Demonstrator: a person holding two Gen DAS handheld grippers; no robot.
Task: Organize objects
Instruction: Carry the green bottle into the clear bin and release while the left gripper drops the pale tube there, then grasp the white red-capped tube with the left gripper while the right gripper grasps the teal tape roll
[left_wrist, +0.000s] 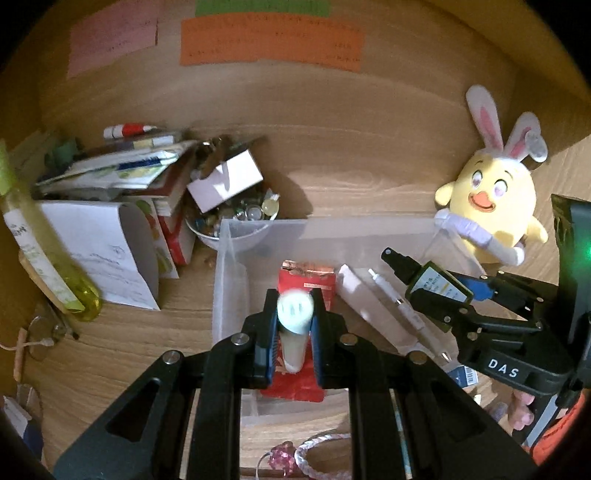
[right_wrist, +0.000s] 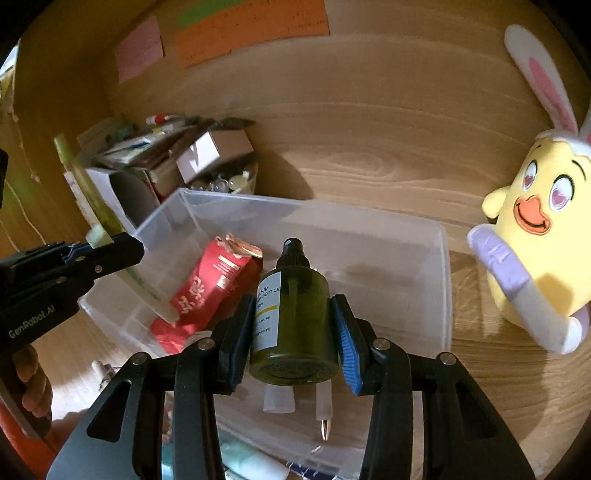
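Note:
A clear plastic bin (left_wrist: 227, 266) (right_wrist: 439, 280) sits on the wooden desk. Inside lie a red packet (left_wrist: 306, 282) (right_wrist: 210, 284), a white stick-shaped item (left_wrist: 365, 306) and a white pen (left_wrist: 402, 310) (right_wrist: 324, 410). My left gripper (left_wrist: 294, 317) is shut on a pale tube with a white cap (left_wrist: 295, 308), held over the bin above the red packet; it shows at the left in the right wrist view (right_wrist: 110, 243). My right gripper (right_wrist: 291, 332) is shut on a dark green spray bottle (right_wrist: 295, 317) (left_wrist: 436, 282) over the bin.
A yellow chick plush with bunny ears (left_wrist: 491, 199) (right_wrist: 535, 236) stands right of the bin. A pile of books and papers (left_wrist: 122, 173), a bowl of small trinkets (left_wrist: 236, 218) and a yellow-green tube (left_wrist: 44, 240) crowd the left. A braided bracelet (left_wrist: 317, 454) lies near the front edge.

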